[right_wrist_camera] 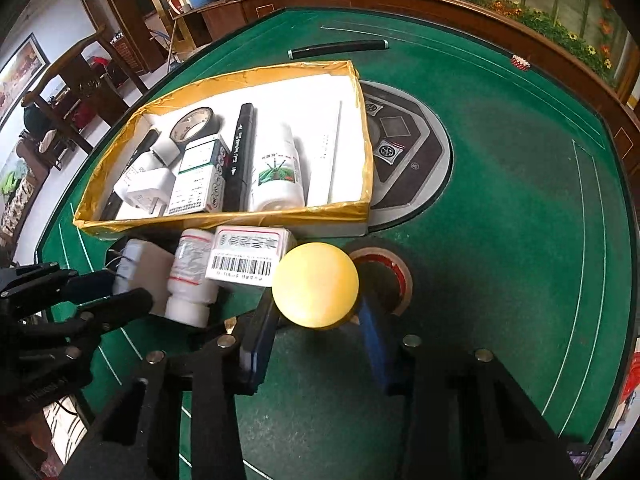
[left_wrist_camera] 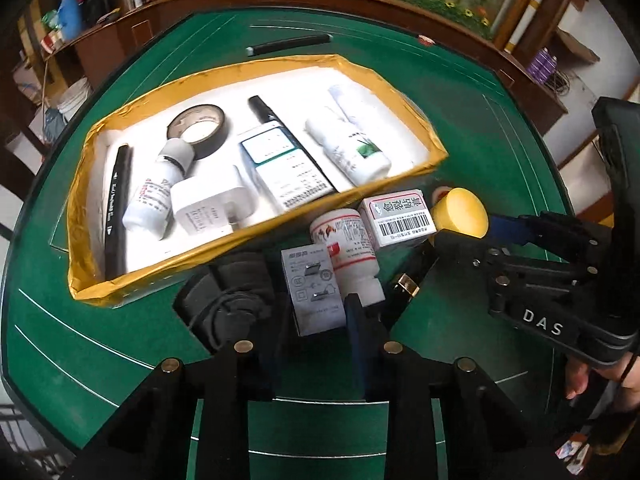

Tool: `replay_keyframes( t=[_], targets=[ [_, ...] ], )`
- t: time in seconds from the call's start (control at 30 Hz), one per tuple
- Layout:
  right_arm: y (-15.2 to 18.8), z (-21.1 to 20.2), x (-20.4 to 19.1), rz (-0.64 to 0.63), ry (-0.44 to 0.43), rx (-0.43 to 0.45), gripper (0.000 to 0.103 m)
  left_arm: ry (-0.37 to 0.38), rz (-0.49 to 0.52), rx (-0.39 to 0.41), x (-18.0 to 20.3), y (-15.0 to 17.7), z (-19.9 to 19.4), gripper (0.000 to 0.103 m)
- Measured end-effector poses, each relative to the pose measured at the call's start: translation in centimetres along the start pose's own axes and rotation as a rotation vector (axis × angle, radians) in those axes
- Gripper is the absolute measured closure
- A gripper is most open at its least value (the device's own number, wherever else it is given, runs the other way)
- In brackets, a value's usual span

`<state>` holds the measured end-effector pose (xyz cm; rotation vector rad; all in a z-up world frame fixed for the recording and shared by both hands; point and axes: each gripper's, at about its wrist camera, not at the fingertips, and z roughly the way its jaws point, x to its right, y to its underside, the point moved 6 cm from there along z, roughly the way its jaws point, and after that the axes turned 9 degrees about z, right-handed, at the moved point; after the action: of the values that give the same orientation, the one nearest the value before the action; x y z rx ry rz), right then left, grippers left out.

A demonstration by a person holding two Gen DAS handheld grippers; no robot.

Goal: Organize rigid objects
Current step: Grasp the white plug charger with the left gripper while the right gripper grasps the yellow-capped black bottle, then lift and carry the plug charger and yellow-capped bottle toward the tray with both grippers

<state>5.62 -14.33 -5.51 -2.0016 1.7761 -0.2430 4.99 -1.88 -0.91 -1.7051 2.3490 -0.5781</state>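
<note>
Two grippers work at the lower part of both frames over a green table (right_wrist_camera: pixel 500 208). The right gripper (right_wrist_camera: pixel 316 308) has its jaws clamped on a yellow ball (right_wrist_camera: pixel 315 283), just below centre in the right wrist view; in the left wrist view that ball (left_wrist_camera: pixel 460 212) sits at the right, just beside a barcode box (left_wrist_camera: pixel 398 216). A tape roll (right_wrist_camera: pixel 384 276) lies on the table right behind the ball. The left gripper (left_wrist_camera: pixel 316 344) has its jaws apart, its fingers (left_wrist_camera: pixel 358 324) flanking a grey adapter box (left_wrist_camera: pixel 314 292) at lower centre; whether they touch it cannot be told. A white bottle (left_wrist_camera: pixel 352 256) lies between the adapter box and the barcode box, touching both. All three lie outside the tray (left_wrist_camera: pixel 256 232), against its near wall. The tray, yellow-edged with a white floor, fills the upper middle of both views and holds a black tape ring (left_wrist_camera: pixel 198 128), a small bottle (left_wrist_camera: pixel 160 192), a charger (left_wrist_camera: pixel 210 208), a black pen (left_wrist_camera: pixel 118 204), a marker (left_wrist_camera: pixel 264 110), a green-white carton (left_wrist_camera: pixel 284 168) and a large bottle (left_wrist_camera: pixel 352 144). Beyond the tray, near the top, another pen (left_wrist_camera: pixel 290 45) lies on the table.
</note>
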Motion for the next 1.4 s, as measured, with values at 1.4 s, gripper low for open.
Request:
replay_keyframes(
  t=[1.4],
  targets=[
    [6.6, -2.9, -0.4, 0.047, -0.084, -0.035, 0.064, 0.107, -0.069, -0.035, 1.2, 4.3, -0.3, 0.073]
  ],
)
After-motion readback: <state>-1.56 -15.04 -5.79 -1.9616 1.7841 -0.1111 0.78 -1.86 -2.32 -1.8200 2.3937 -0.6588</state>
